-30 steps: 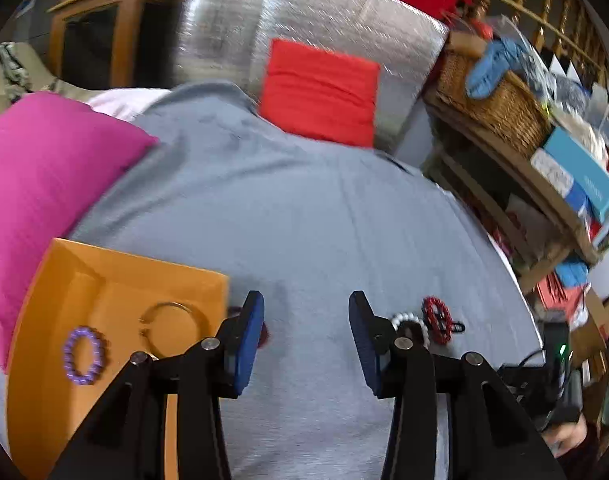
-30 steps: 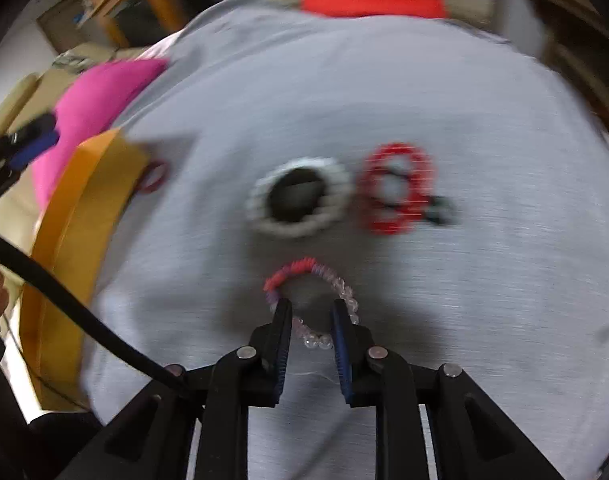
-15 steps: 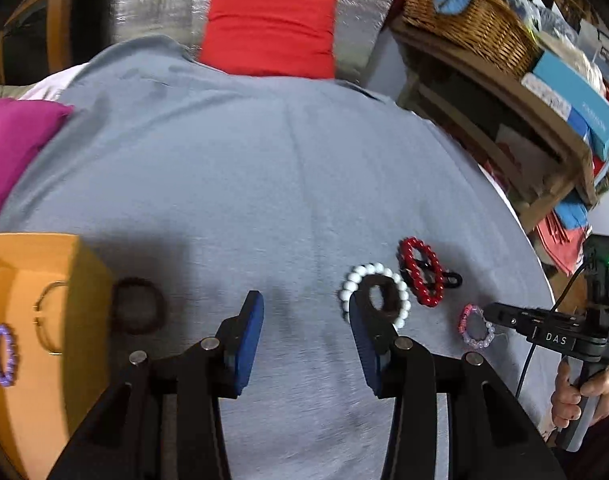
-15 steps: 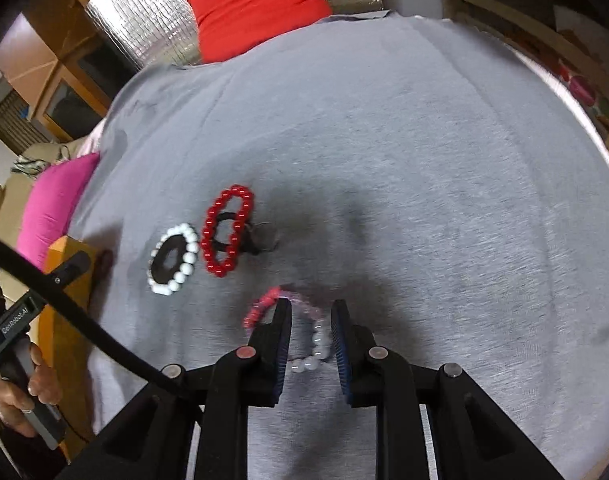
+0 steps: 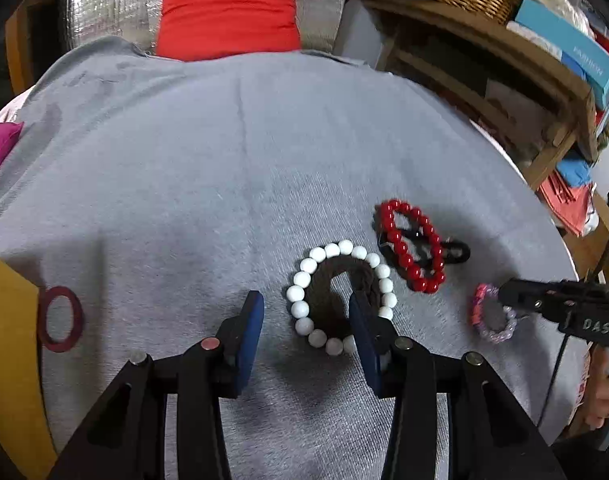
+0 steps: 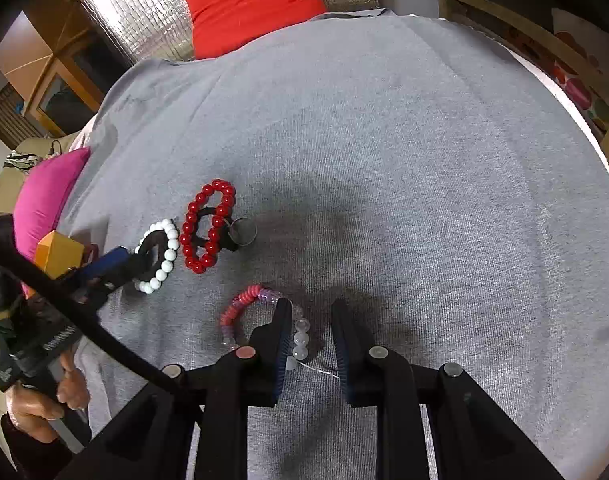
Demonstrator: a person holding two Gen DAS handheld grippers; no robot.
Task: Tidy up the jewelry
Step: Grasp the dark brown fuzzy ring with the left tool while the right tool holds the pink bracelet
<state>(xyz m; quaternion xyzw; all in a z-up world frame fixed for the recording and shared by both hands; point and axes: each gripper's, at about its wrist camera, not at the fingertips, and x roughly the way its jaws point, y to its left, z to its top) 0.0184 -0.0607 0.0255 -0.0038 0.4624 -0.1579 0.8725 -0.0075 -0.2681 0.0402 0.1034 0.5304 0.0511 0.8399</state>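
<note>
1. On the grey-covered bench (image 5: 224, 152), the left gripper (image 5: 306, 320) is hovering with its jaws open around the near side of the white bead bracelet (image 5: 304, 280), which is lying over a dark braided ring (image 5: 324, 280).
2. Beside it, the red bead bracelet (image 5: 400, 240) is lying across a black hair tie (image 5: 456, 250); a thin red ring (image 5: 60, 318) is sitting just beside the yellow tray (image 5: 8, 340).
3. Judging the step as a pickup, the left jaws should be lowering until one finger is inside the loop and one outside, then closing on beads only, not the braid.
4. The right gripper (image 6: 308, 344) is standing open over the pink and clear bracelet (image 6: 240, 308), with its clear beads between the jaws.
5. Compared with half a second ago, the left gripper is sitting closer to the white bracelet, and the right jaws are standing wider.
</note>
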